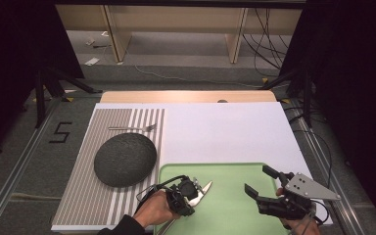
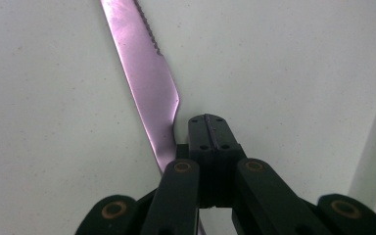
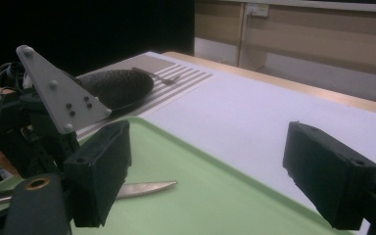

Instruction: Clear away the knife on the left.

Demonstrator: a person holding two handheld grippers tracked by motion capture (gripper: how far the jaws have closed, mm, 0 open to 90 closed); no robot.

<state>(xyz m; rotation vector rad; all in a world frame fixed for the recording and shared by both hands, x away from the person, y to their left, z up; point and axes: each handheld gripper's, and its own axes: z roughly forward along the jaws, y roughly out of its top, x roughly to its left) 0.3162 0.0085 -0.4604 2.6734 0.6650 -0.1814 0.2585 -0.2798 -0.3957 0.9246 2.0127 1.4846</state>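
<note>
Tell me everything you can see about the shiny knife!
The knife is a table knife of shiny silver metal, with little saw teeth along one edge of its blade and a rounded tip. It lies flat and low over the green tray, blade pointing toward the tray's middle. The left gripper is at its handle end with jaws shut; in the left gripper view the blade runs beside the closed jaws. Whether they truly pinch it, I cannot tell.

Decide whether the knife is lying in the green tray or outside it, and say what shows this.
In the tray: the knife lies flat on the green tray, blade beside the shut left gripper.
</note>
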